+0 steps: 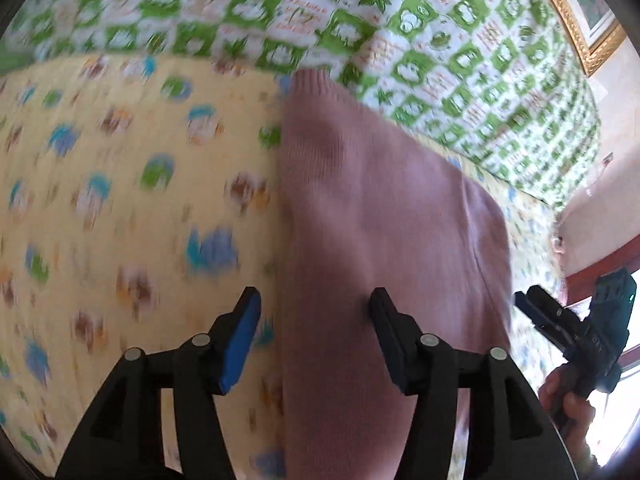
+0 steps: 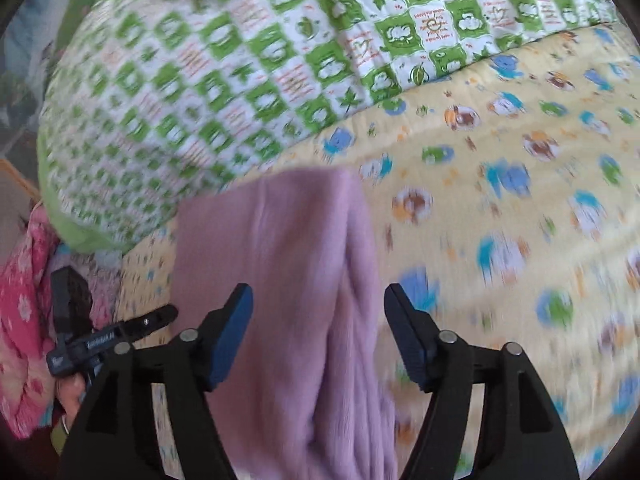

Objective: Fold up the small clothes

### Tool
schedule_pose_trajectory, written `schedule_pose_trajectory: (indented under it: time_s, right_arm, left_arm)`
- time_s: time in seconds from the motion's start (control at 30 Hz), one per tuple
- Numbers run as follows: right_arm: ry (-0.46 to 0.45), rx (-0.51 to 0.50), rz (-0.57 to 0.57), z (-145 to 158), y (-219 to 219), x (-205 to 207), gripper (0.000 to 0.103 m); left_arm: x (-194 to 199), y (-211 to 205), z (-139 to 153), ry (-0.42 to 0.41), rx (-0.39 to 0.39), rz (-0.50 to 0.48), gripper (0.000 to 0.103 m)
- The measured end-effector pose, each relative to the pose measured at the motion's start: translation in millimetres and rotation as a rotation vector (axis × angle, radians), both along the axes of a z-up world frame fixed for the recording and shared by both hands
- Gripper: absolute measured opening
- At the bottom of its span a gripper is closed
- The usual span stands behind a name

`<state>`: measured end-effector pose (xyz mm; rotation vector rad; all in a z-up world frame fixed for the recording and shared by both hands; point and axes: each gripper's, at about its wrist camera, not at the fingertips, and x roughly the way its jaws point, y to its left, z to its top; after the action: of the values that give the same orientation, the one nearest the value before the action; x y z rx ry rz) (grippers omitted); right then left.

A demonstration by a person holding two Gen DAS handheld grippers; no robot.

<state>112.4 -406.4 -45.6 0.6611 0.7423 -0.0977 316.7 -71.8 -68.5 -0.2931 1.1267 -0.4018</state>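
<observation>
A small pink knitted garment [image 1: 376, 232] lies folded into a long strip on a yellow sheet with cartoon animals [image 1: 120, 184]. My left gripper [image 1: 314, 300] is open above its left edge, one finger over the sheet and one over the knit. In the right wrist view the same garment [image 2: 280, 264] runs lengthwise below my right gripper [image 2: 318, 296], which is open and straddles the garment's right side. Each gripper shows in the other's view: the right gripper [image 1: 560, 320] at the far right, the left gripper [image 2: 116, 332] at the far left. Both views are motion-blurred.
A green and white patterned quilt [image 1: 440, 40] is bunched along the far side of the bed, also seen in the right wrist view [image 2: 200, 80]. A pink floral cloth [image 2: 24, 320] lies at the bed's left edge. A gold picture frame [image 1: 580, 20] hangs on the wall.
</observation>
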Motion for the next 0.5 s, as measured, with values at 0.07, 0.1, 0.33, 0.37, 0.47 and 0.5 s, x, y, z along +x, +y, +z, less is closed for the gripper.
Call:
schedule_pose_trajectory:
  time_s: [0.07,0.1,0.33,0.37,0.47,0.5]
  right_arm:
    - [0.023,-0.016,0.017,-5,15,-16,0.071]
    - [0.036,-0.027,0.022,-8,22,-22,0.071]
    - [0.122,0.009,0.045,-43,36,-35,0.071]
    - [0.117,0.025,0.034,-46,33,-34,0.071]
    - [0.109,0.075,0.022,-56,24,-28,0.071]
    - [0.106,0.069,0.019,-58,21,-28,0.071]
  left_arm:
    - [-23,5,-5,0.032,-0.025,-0.015,0.061]
    - [-34,5,-9,0.046,-0.027,-0.020,0.061]
    - [-87,-3,-35,0.122,-0.072,-0.064,0.070]
    - [-90,-4,-37,0.127,-0.081,-0.065,0.070]
    - [-89,-10,-41,0.132,-0.084,-0.058,0.073]
    - [-87,-12,-41,0.131,-0.081,-0.057,0.075]
